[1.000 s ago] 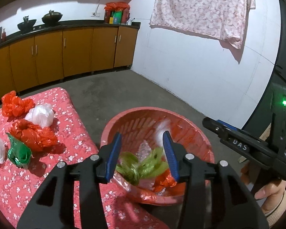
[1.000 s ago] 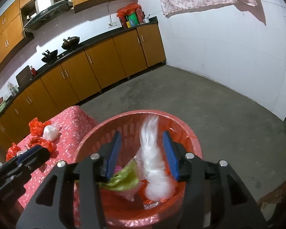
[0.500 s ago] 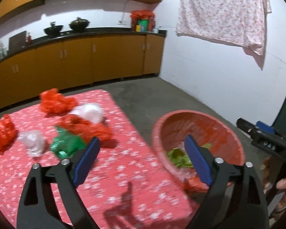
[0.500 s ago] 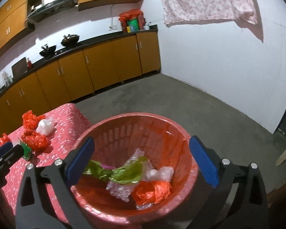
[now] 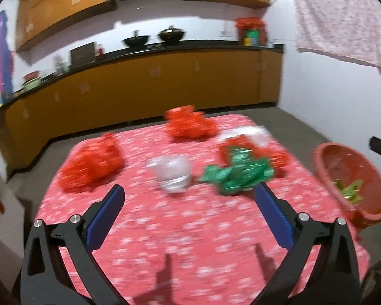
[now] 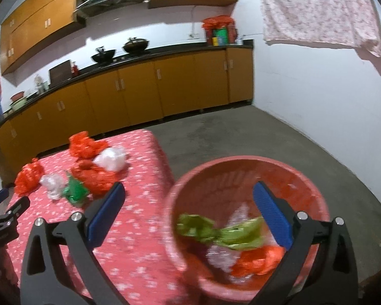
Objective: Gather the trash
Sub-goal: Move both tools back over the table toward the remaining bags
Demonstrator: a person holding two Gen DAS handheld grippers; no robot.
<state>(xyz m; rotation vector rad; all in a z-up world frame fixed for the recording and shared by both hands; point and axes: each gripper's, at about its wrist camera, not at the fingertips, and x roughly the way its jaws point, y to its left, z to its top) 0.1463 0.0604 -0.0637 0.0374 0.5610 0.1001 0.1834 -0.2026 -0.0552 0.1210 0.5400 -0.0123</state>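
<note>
Hovering over the bench with its red flowered cloth, the left gripper has its jaws spread wide, having just been opening, and nothing sits between them. Ahead of it the trash lies scattered on the cloth: a clear crumpled bag near the middle, a green bag just to its right, a red bag to the left, another red bag at the far side, and a red-and-white clump behind the green one. The picture is blurred, so finer detail is lost.

The right gripper is likewise wide apart, its jaws just opened and empty, and hangs above the red basket that stands off the bench's right edge. Inside the basket lie green bags, a clear bag and an orange-red bag. The left gripper's dark tip shows at the left edge of the right wrist view.
</note>
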